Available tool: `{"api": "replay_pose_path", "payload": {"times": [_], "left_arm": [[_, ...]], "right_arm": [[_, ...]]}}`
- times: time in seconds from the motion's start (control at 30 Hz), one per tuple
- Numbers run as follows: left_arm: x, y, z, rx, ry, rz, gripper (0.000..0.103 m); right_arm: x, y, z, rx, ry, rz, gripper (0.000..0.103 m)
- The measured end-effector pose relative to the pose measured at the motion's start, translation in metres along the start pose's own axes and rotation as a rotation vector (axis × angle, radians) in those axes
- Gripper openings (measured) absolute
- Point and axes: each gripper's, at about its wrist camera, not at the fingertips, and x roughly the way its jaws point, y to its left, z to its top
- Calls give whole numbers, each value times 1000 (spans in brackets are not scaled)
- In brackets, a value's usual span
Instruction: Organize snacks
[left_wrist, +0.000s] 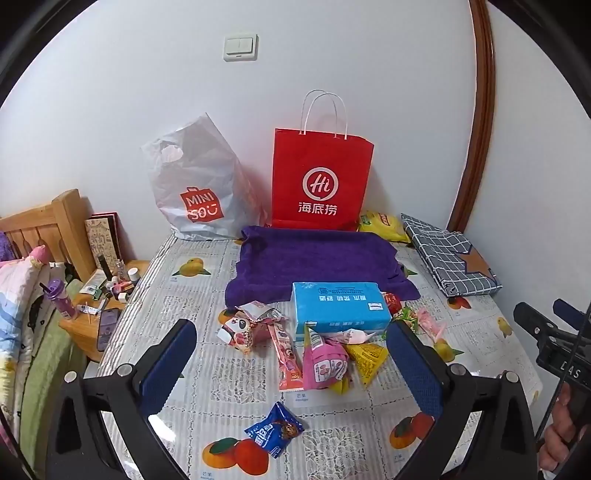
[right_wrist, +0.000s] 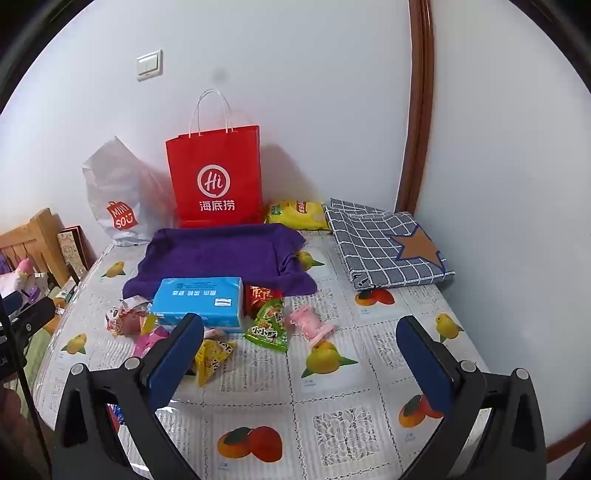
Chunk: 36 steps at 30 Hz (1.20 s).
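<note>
Both grippers' fingers spread wide, empty. Small dark-blue foil snack packet (left_wrist: 274, 429) lies alone on the fruit-print bench (left_wrist: 221, 387), ahead between the left gripper (left_wrist: 291, 354) fingers, long axis slanted; right gripper (right_wrist: 300, 354) farther off.

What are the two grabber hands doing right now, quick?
Left gripper: open wide, holding nothing, above the snacks on the table.
Right gripper: open wide, holding nothing too.

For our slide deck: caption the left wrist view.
Open left gripper above scattered snacks before a blue tissue pack.
</note>
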Motion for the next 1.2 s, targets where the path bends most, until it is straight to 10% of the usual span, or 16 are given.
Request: {"api": "replay_pose_path", "payload": {"times": [1.2], "left_arm": [[-9, -4, 2, 10, -9, -19, 103]], "right_arm": [[-19, 0, -2, 12, -13, 6, 102]]}}
